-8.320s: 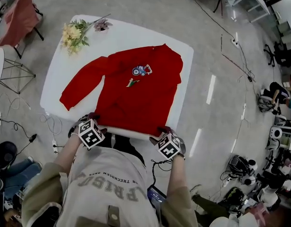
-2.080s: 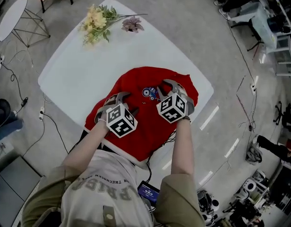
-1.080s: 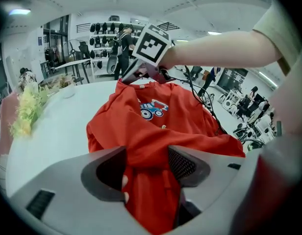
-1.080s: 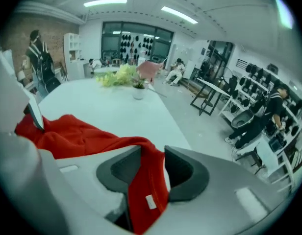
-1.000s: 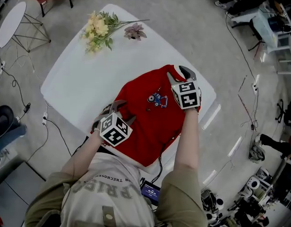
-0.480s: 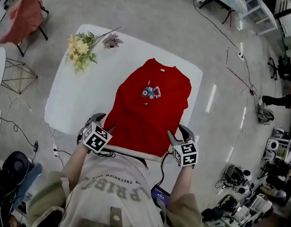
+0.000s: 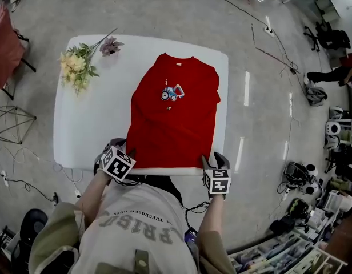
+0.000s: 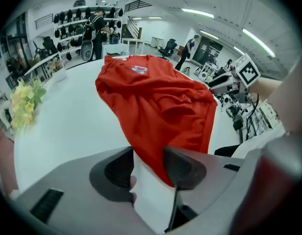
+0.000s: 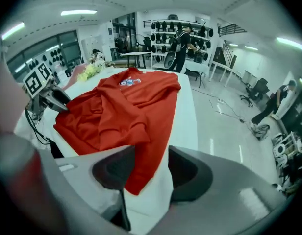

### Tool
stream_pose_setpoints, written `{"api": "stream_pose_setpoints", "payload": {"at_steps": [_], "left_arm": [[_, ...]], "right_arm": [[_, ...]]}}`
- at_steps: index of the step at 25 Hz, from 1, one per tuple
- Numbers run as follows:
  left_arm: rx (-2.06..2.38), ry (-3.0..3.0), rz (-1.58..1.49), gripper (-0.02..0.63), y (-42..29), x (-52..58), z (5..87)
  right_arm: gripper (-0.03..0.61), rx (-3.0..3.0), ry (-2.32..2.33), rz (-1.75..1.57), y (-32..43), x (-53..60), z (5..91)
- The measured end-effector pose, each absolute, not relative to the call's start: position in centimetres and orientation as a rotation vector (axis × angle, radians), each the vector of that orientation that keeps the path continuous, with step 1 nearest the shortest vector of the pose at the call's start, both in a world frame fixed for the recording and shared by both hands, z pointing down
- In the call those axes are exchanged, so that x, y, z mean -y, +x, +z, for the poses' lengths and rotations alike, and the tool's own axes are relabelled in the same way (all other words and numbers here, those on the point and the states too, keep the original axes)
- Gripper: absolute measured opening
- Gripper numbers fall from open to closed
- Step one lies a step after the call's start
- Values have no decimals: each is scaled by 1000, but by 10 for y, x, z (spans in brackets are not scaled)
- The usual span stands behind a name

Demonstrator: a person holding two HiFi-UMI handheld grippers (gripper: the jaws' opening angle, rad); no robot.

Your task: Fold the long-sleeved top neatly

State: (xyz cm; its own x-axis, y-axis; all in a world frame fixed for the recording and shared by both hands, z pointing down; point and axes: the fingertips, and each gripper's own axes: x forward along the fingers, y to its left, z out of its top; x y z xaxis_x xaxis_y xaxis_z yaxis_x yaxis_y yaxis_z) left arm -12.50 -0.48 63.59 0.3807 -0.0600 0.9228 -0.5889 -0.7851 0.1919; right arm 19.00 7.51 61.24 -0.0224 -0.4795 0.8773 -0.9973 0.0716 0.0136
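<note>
Looking down from the head view: shows the red long-sleeved top (image 7: 173,119) spread flat on the white table (image 7: 96,119), sleeves tucked in, neck toward the far edge, hem along the near edge, right side close to the right edge. Places the left gripper (image 7: 120,148) at the hem's left corner and the right gripper (image 7: 214,160) at its right corner, both at the near edge and well apart. Sets a bunch of flowers (image 7: 76,67) by the far left corner, with a broad bare strip of table between it and the top. Leaves open grey floor (image 7: 250,39) beyond the far and right edges, crossed by cables (image 7: 273,56).

From the left gripper view: reveals what the overhead angle cannot. Finds the jaws of the left gripper (image 8: 148,158) spread, having just drawn closer, with the red hem corner lying between them over the white near edge and no pinch to be made out. Adds rumpled folds in the cloth, the printed motif (image 8: 138,68) toward the far end, and the right gripper's marker cube (image 8: 249,70) across the hem.

From the right gripper view: shows the right gripper (image 9: 151,165) likewise parted, the other hem corner between its jaws, bare white showing beneath. Picks up a narrow margin of table along the right edge, then clear floor, and a person (image 9: 182,48) at wall shelving (image 9: 183,26) far behind.
</note>
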Motion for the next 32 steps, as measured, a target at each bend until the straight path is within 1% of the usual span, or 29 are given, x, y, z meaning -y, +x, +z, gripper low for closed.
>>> {"api": "stream_pose_setpoints", "payload": {"at_steps": [3, 4, 5, 6, 9, 13, 14, 16, 17, 18, 19, 20, 21, 25, 28, 29, 30, 31, 32], "left_arm": [[566, 2176, 1437, 131, -131, 4, 637], [572, 2180, 1437, 102, -133, 3, 637], [579, 2184, 1437, 82, -135, 2, 636], [586, 2189, 1439, 64, -137, 1, 633], [627, 2180, 1428, 52, -146, -2, 625], [754, 2130, 1467, 57, -166, -5, 628], [808, 2128, 1496, 92, -172, -3, 628], [898, 2155, 1536, 233, -178, 3, 618], [917, 2188, 1538, 261, -175, 6, 609], [917, 2233, 1523, 261, -165, 8, 599], [895, 2288, 1492, 261, -149, 10, 590], [852, 2350, 1456, 261, -125, 9, 583], [784, 2415, 1430, 261, -96, 4, 580], [425, 2676, 1517, 268, 21, -37, 589], [204, 2780, 1596, 270, 73, -68, 602], [138, 2774, 1618, 268, 81, -78, 606], [75, 2751, 1636, 264, 85, -88, 609], [17, 2718, 1639, 236, 85, -98, 612], [-25, 2681, 1619, 213, 84, -107, 614]], "right_arm": [[205, 1586, 1454, 867, 181, -84, 623], [172, 1582, 1452, 865, 180, -85, 625], [102, 1576, 1467, 861, 181, -86, 625], [6, 1570, 1487, 858, 182, -86, 622], [0, 1581, 1510, 865, 184, -93, 612], [0, 1648, 1498, 839, 182, -105, 605], [2, 1690, 1498, 819, 179, -104, 601], [2, 1801, 1478, 771, 166, -92, 588], [39, 1859, 1452, 752, 157, -85, 582], [68, 1912, 1420, 740, 149, -77, 577], [133, 1956, 1386, 734, 143, -68, 573], [183, 1988, 1353, 731, 139, -59, 572], [187, 2006, 1321, 730, 138, -50, 574], [187, 1971, 1171, 762, 138, -38, 605], [181, 1935, 1061, 779, 138, -44, 622], [160, 1936, 1043, 773, 138, -45, 621], [116, 1945, 1043, 765, 138, -45, 616], [64, 1959, 1057, 761, 140, -43, 610], [54, 1973, 1075, 765, 141, -41, 603]]}}
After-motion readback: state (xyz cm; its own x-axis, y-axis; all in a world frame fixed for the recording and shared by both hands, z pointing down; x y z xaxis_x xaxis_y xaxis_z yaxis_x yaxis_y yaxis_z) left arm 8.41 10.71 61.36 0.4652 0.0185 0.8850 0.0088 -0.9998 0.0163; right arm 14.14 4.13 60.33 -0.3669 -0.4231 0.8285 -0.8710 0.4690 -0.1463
